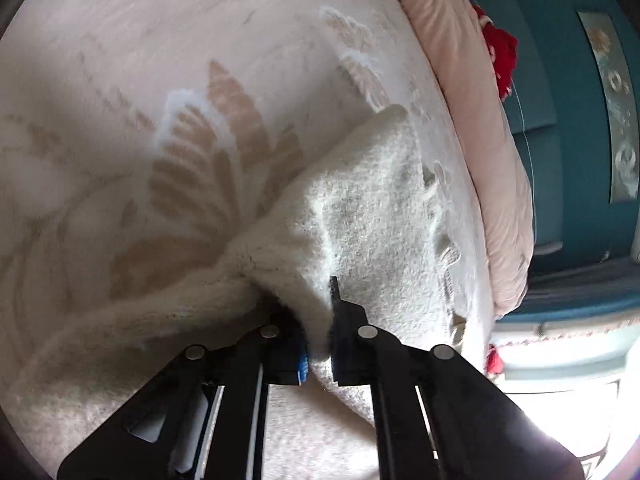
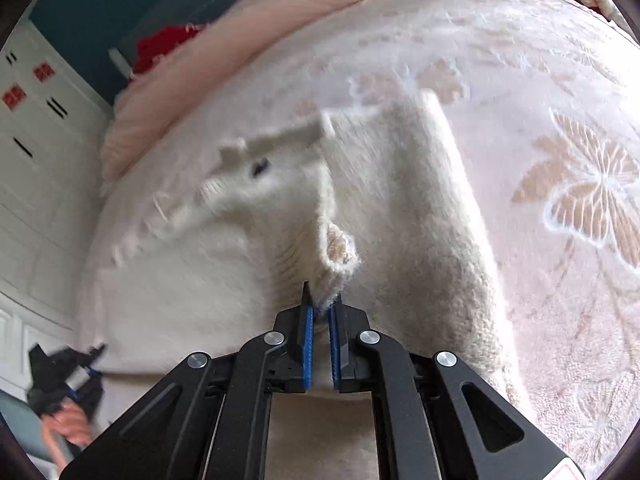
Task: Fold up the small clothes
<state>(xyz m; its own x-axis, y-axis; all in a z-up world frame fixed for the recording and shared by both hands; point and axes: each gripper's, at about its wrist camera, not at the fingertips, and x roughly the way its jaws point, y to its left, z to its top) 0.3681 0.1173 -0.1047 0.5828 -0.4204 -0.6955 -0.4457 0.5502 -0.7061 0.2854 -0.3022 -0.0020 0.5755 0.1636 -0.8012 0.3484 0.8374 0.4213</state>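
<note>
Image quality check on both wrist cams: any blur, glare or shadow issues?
Left wrist: blown-out glare at lower right, a soft shadow across the floral blanket, heavy fisheye bending; the white knit garment stays fairly sharp. Right wrist: motion blur smears the garment's far edge and the left tongs; the right tongs stay crisp; blanket overexposed at right.

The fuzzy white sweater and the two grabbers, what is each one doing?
Fuzzy cream knitted sweater: rumpled on the blanket, pinched at two spots.
Left gripper: shut on sweater fabric.
Right gripper: shut on the sweater's cuff.
Pale leaf-patterned blanket: spread flat under the sweater.
</note>
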